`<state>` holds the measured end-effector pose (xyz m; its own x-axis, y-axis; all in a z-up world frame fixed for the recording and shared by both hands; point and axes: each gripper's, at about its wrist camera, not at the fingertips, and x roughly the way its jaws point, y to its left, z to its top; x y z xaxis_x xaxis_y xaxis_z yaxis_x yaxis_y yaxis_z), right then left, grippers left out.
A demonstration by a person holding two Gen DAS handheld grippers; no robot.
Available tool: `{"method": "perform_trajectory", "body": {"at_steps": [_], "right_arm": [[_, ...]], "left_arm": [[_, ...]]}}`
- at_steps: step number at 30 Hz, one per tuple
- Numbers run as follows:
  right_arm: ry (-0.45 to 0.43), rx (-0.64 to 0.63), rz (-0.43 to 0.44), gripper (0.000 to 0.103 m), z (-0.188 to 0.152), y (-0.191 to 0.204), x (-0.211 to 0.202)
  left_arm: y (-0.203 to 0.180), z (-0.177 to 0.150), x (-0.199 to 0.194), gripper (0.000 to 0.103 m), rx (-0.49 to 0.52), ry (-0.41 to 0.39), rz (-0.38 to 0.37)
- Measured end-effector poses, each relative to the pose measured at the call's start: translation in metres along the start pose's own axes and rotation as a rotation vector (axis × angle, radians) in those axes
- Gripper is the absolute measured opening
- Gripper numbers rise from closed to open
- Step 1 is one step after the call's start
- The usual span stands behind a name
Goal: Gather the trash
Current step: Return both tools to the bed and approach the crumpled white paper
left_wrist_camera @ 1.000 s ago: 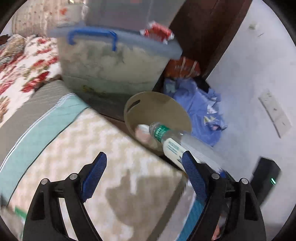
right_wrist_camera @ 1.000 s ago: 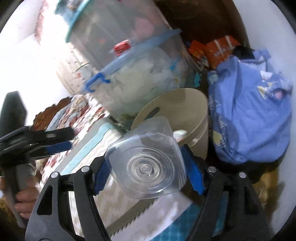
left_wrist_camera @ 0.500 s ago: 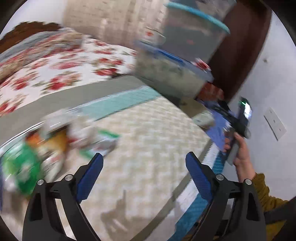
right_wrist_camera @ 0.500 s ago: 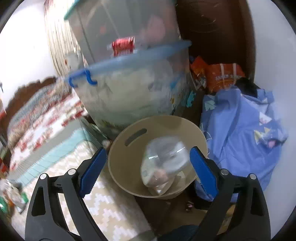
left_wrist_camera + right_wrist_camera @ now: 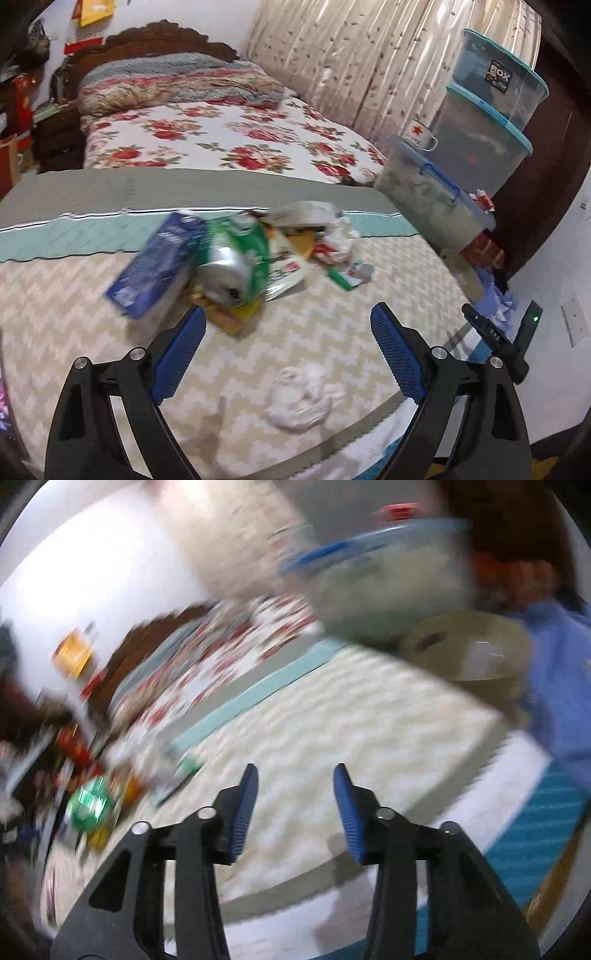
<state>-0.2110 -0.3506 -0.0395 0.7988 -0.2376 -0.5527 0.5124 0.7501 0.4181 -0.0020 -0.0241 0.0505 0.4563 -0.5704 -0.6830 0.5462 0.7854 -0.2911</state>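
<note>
A pile of trash lies on the zigzag blanket (image 5: 332, 325): a blue carton (image 5: 155, 266), a green and silver snack bag (image 5: 236, 258), wrappers (image 5: 332, 240) and a crumpled white tissue (image 5: 299, 398) nearer me. My left gripper (image 5: 286, 343) is open and empty above the blanket, just short of the pile. My right gripper (image 5: 291, 801) is open and empty; its view is blurred. The beige trash bin (image 5: 476, 653) stands off the bed's corner with a clear plastic bottle (image 5: 484, 657) in it. The pile shows blurred at that view's left, with the green bag (image 5: 90, 805).
Stacked plastic storage boxes (image 5: 480, 129) with a mug (image 5: 421, 134) stand right of the bed. Blue clothes (image 5: 557, 686) lie by the bin. The right-hand gripper's body (image 5: 517, 332) shows at the bed's right edge. A floral bedspread (image 5: 229, 144) and headboard lie beyond.
My right gripper let the clear bottle drop into the bin and swung left toward the bed, its jaws narrower. My left gripper turned from the bin to face the trash pile.
</note>
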Motion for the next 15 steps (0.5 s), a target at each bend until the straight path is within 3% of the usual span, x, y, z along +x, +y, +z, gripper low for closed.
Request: {"method": "perform_trajectory", "body": {"at_steps": [3, 7, 11, 15], "right_arm": [[0.077, -0.088, 0.08, 0.04, -0.014, 0.043, 0.015], [0.175, -0.212, 0.206, 0.04, -0.036, 0.1, 0.03], [0.186, -0.376, 0.188, 0.041, -0.047, 0.143, 0.041], [0.206, -0.406, 0.181, 0.066, -0.024, 0.159, 0.065]], "left_arm": [[0.015, -0.016, -0.004, 0.087, 0.002, 0.005, 0.04], [0.028, -0.039, 0.003, 0.086, -0.011, 0.06, 0.01], [0.005, -0.058, 0.021, 0.087, 0.079, 0.104, -0.034], [-0.026, -0.074, 0.049, 0.087, 0.23, 0.139, -0.027]]}}
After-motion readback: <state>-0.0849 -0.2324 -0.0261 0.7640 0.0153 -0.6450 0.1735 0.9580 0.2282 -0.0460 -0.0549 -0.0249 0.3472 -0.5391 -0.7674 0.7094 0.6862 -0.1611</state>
